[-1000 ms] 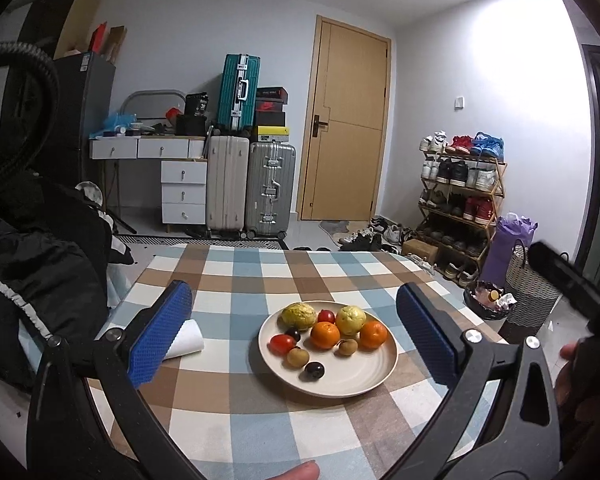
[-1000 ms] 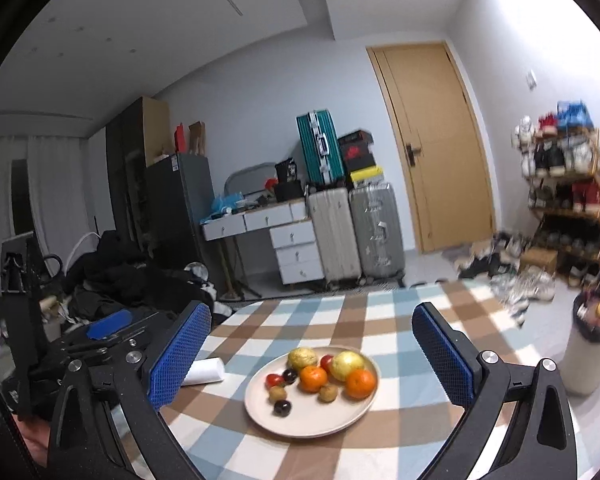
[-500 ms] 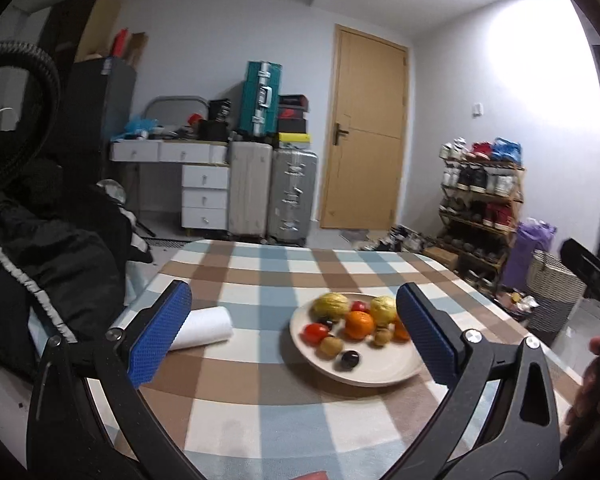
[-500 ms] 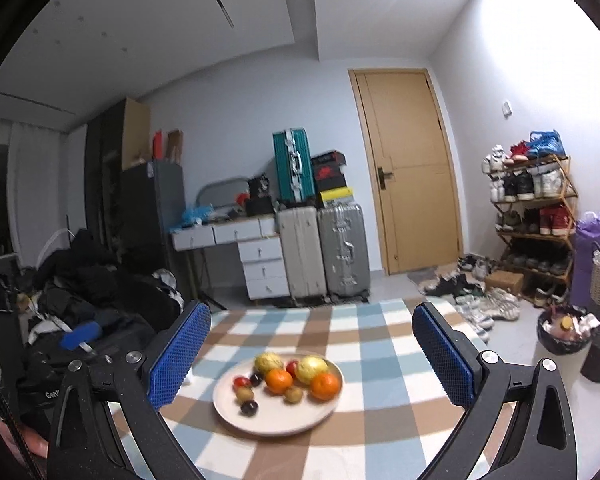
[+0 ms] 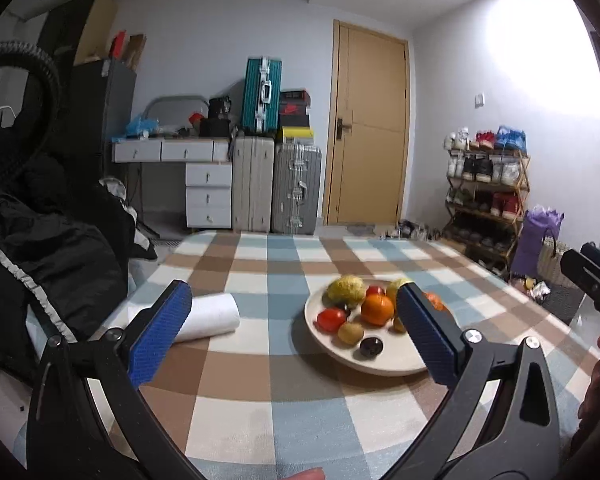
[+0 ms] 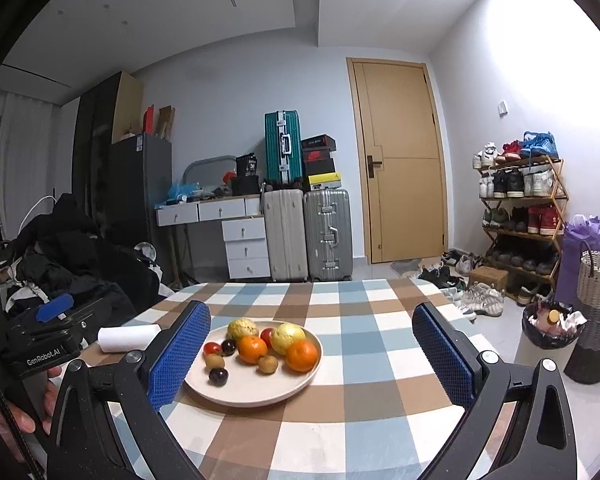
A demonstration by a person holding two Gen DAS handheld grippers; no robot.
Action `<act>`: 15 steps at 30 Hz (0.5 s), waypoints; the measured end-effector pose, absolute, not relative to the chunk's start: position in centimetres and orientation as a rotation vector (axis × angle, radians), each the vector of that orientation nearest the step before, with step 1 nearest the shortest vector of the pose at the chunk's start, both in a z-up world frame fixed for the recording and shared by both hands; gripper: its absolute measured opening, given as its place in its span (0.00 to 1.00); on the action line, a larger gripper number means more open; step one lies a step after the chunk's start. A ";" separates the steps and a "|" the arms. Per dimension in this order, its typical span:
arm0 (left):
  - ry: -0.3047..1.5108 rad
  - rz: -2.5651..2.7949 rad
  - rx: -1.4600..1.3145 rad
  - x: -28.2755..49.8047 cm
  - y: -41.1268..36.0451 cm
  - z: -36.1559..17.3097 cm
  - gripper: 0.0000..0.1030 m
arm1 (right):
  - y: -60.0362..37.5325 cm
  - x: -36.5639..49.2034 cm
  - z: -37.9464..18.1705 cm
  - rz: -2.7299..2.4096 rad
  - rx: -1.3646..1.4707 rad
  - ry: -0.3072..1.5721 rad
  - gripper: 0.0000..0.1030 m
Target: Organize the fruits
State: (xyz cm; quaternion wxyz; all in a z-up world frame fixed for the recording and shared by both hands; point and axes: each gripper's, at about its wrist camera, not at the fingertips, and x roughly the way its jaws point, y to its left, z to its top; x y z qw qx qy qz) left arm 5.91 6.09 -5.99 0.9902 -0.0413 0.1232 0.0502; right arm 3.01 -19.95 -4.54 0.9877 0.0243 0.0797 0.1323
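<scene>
A cream plate [image 5: 384,362] [image 6: 260,390] on the checked tablecloth holds several fruits: two oranges [image 6: 253,349], yellow-green fruits [image 6: 287,338], red tomatoes [image 5: 327,319], brown kiwis [image 6: 268,364] and dark plums [image 6: 218,376]. My left gripper [image 5: 296,332] is open and empty, above the near table, its right finger in front of the plate's right side. My right gripper [image 6: 312,354] is open and empty, the plate between its fingers but farther away. The left gripper's body [image 6: 40,344] shows at the left of the right wrist view.
A white paper roll [image 5: 212,316] [image 6: 128,337] lies left of the plate. Black clothing [image 5: 40,264] is piled off the table's left edge. Suitcases, drawers, a door and a shoe rack stand behind. A bin and woven basket [image 6: 596,312] stand right of the table.
Both cameras have swung, so the plate now sits further right in the left view and more central in the right view. Both grippers stay open and empty.
</scene>
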 end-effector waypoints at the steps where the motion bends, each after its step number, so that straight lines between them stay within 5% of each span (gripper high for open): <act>1: 0.259 0.097 -0.083 6.2 6.1 -6.1 0.99 | -19.8 3.0 -4.7 0.266 0.040 0.157 1.00; 15: 0.316 0.083 -0.018 8.4 4.5 -7.4 0.99 | -18.7 6.1 -7.6 0.258 -0.016 0.271 1.00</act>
